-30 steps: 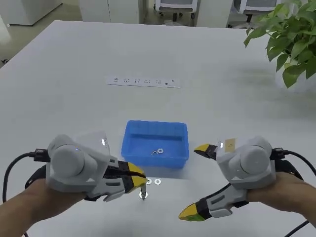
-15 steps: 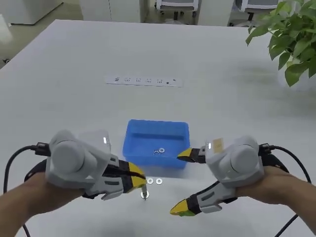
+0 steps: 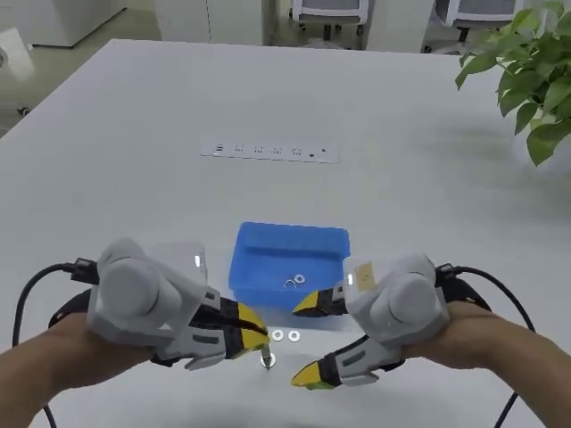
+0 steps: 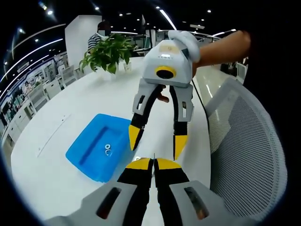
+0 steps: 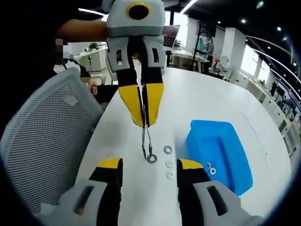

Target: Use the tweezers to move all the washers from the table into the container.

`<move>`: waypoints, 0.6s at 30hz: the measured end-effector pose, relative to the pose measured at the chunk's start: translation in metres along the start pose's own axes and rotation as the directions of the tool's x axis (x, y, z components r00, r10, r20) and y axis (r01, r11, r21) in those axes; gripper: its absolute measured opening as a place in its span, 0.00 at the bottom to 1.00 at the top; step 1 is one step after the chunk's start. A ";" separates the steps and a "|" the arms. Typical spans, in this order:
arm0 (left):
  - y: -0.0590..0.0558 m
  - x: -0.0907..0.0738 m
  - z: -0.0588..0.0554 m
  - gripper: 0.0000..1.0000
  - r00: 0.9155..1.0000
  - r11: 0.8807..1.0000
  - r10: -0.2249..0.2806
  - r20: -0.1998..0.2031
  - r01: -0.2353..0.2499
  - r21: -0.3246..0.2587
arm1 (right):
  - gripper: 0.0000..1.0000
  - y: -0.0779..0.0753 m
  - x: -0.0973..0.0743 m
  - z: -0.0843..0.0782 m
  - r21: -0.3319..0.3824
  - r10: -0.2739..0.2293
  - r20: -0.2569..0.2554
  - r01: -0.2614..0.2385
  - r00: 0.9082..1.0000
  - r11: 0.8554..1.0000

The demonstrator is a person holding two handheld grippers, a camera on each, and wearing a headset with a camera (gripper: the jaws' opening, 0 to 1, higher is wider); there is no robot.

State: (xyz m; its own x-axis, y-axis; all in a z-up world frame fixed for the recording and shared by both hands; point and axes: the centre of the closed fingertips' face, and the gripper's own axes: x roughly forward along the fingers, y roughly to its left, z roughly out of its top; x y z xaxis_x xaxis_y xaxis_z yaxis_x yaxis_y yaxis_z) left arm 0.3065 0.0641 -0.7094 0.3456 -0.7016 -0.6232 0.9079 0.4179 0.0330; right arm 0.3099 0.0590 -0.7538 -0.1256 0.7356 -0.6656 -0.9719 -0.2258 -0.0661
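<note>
Several washers (image 5: 168, 149) are seen on the white table (image 5: 197, 94) just beside the blue container (image 5: 221, 141), where two more lie. The left gripper (image 5: 146, 120) is clamped on the tweezers (image 5: 146, 139), whose tips touch one washer; the right gripper (image 4: 156, 143) is held wide open, empty. Thin, light and slick, each ring is probably best pinched across its rim. No lettering can be read.

Left claw (image 3: 257, 332) pinched closed, right claw (image 3: 304, 343) spread wide — tips facing each other.

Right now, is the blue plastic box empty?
Not empty: small silver metal washers lie on the floor of the blue plastic box.
</note>
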 end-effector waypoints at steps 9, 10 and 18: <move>-0.001 0.001 0.001 0.06 1.000 1.000 -0.012 -0.008 0.012 0.010 | 0.32 0.005 0.015 0.006 -0.052 0.058 -0.013 -0.058 0.998 0.997; 0.000 0.002 0.001 0.06 1.000 1.000 -0.014 -0.009 0.014 0.012 | 0.30 0.005 0.017 0.007 -0.055 0.061 -0.014 -0.062 0.998 0.997; -0.001 0.004 0.002 0.06 1.000 0.999 -0.025 -0.015 0.025 0.023 | 0.22 0.008 0.026 0.005 -0.075 0.078 -0.029 -0.080 0.997 0.994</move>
State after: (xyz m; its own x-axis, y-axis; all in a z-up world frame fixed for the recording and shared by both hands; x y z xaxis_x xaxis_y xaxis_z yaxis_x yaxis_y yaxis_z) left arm 0.3078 0.0598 -0.7100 0.3192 -0.7030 -0.6355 0.9215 0.3869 0.0349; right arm 0.2982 0.0801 -0.7680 -0.1957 0.6969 -0.6899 -0.9411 -0.3313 -0.0678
